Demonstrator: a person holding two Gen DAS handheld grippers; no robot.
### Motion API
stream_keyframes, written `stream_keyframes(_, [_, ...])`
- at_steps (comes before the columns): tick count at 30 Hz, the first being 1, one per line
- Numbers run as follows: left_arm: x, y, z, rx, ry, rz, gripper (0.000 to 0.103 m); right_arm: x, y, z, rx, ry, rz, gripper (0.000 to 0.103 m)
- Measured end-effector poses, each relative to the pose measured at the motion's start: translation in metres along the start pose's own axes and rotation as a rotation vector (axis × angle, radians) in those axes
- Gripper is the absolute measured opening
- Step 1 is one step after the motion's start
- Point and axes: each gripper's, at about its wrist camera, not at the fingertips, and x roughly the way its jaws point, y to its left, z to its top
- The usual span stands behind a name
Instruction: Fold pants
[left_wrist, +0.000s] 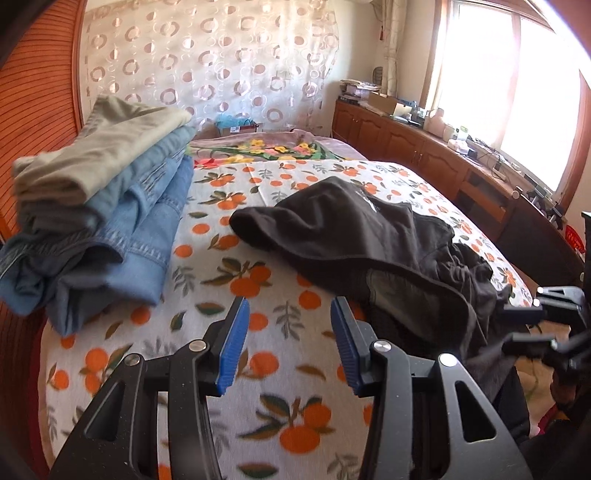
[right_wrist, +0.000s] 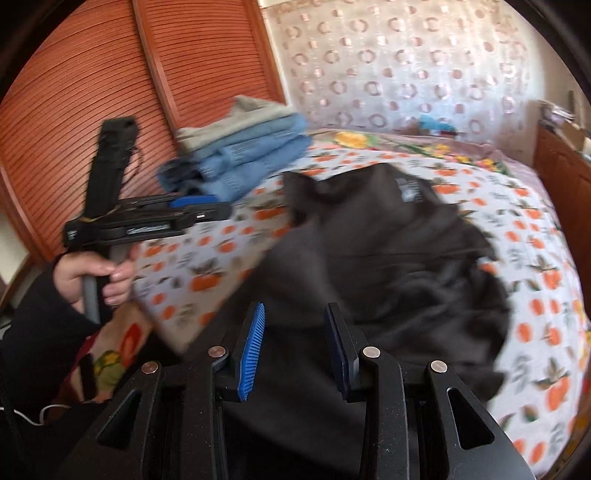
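This is a bedroom in a home. A bed (left_wrist: 280, 369) covered with an orange-fruit print sheet fills the middle, with a stack of folded clothes (left_wrist: 103, 206) at its side and a louvred wooden wardrobe door (right_wrist: 92, 92) behind. A sheer curtain with a ring pattern (left_wrist: 221, 62) hangs at the back, and low wooden cabinets (left_wrist: 406, 144) cluttered with household items run beneath a bright window (left_wrist: 509, 85).
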Motion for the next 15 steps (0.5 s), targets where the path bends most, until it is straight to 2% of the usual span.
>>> stream_keyframes(3, [-0.008,0.003,-0.008,-0.02,-0.004,-0.004,0.047,0.012,0.016,-0.007,-0.029,0.031,0.044,0.035])
stream_keyframes(8, [-0.017,0.009,-0.02,-0.049,-0.003,0.001,0.047,0.032,0.022,-0.012,-0.064,0.079,0.08,0.035])
stream_keyframes(12, [-0.02,0.016,-0.026,-0.07,0.003,0.011,0.047,0.041,0.024,-0.009,-0.097,0.104,0.078,0.035])
stream_keyframes(15, [-0.021,0.019,-0.028,-0.081,0.005,0.014,0.047,0.046,0.034,-0.011,-0.123,0.125,0.083,0.041])
